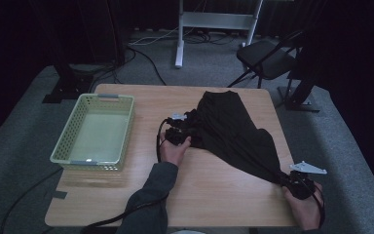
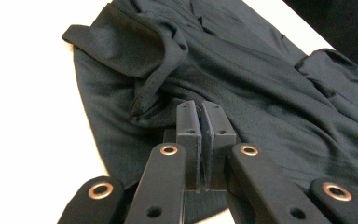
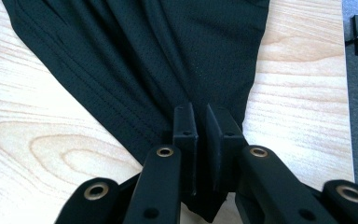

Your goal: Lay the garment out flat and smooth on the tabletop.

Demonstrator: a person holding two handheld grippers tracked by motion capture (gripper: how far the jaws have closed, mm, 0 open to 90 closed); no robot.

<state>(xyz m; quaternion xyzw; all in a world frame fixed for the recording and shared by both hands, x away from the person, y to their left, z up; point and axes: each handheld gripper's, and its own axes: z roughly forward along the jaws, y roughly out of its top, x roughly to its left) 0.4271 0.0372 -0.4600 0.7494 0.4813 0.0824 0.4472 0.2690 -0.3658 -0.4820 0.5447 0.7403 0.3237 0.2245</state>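
Right, from the left we see a pale green perforated plastic basket [image 1: 97, 134] on the left half of the light wooden table [image 1: 214, 195], well apart from the cloth. Next, the left gripper [image 1: 187, 132], mid-table: jaws pressed together on a fold at the near left edge of the black mesh fabric garment [image 1: 233, 131]; in the left gripper view, cloth sits in the slit between its pads. The garment lies crumpled from the table's far centre towards the near right corner. The right gripper [image 1: 283, 178], at that near right corner, is clamped narrow on the garment's gathered end, the cloth fanning out beyond its jaws.
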